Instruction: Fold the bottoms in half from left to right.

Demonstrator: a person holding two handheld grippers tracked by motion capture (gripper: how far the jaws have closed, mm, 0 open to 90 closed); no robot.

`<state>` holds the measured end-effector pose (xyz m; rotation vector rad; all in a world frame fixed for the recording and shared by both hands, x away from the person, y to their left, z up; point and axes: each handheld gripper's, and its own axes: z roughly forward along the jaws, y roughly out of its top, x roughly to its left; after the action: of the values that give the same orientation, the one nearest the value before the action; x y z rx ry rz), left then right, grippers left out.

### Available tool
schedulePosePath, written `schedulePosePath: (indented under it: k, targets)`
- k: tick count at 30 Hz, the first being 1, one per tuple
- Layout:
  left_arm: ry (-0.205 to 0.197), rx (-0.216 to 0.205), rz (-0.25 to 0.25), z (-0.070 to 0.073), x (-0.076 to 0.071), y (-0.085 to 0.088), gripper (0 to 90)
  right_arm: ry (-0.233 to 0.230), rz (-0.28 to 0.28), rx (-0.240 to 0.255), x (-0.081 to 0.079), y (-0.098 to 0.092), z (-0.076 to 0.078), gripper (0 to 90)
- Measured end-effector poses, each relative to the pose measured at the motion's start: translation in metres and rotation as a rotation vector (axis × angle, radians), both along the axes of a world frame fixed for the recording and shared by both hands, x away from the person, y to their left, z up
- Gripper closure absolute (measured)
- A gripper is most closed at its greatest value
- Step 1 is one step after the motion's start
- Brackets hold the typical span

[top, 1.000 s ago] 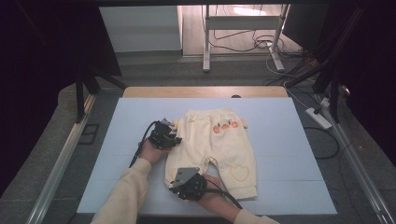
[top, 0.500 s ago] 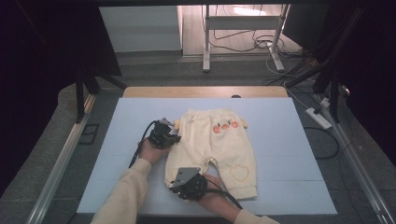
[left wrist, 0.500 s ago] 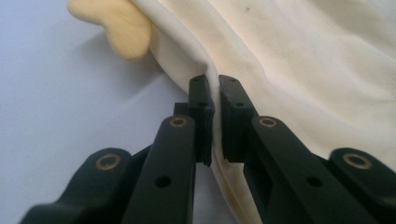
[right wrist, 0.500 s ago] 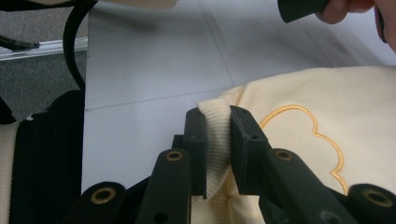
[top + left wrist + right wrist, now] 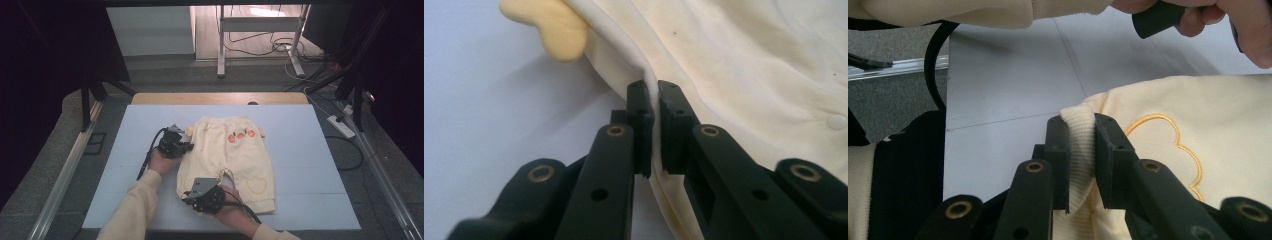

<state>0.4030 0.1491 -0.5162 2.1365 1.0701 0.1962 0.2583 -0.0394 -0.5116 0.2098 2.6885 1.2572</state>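
cream-yellow baby trousers of soft knit cloth (image 5: 230, 160) lie flat on the pale blue table mat (image 5: 310, 150), waistband toward the far edge and both legs pointing back to the person. an orange embroidered motif (image 5: 240, 135) sits just under the waistband, and a heart outline in orange thread (image 5: 257, 185) marks the leg on the right of the high view.

left gripper (image 5: 186, 147) lies at the trousers' left side seam, just below the waist, with the person's left hand (image 5: 161, 161) behind it. its jaws have just been closing, and in the left gripper view (image 5: 653, 107) they are clenched on a thin fold of the cloth's edge, the fabric running up between the two black pads. a small pale yellow rounded tab (image 5: 555, 25) juts from the garment just beyond the jaw tips, resting on the mat.

right gripper (image 5: 192, 197) sits at the near end of the left leg, held by the person's right hand (image 5: 231, 204), a grey three-cornered plate (image 5: 202, 186) on its top. in the right gripper view (image 5: 1079, 125) its jaws grasp the ribbed cuff (image 5: 1079, 150) of that leg, the thick rib bunched between the pads and poking out above them. a cloud-like outline in orange thread (image 5: 1168, 145) lies on the cloth just beside the jaws.

the two grippers hold the same side of the garment, one near the waist, one at the hem, well apart.
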Motion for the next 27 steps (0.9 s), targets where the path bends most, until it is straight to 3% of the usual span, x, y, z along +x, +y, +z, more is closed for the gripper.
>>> schedulePosePath:
  k: [12,27]
  targets:
    - [-0.021,-0.047,-0.011,0.009,-0.005,-0.002,84.2,-0.010,-0.008,0.027,-0.002,-0.006,0.006,77.6]
    - [-0.037,-0.060,-0.042,0.019,-0.007,-0.006,85.3,-0.014,-0.021,0.065,-0.005,-0.028,0.016,78.3]
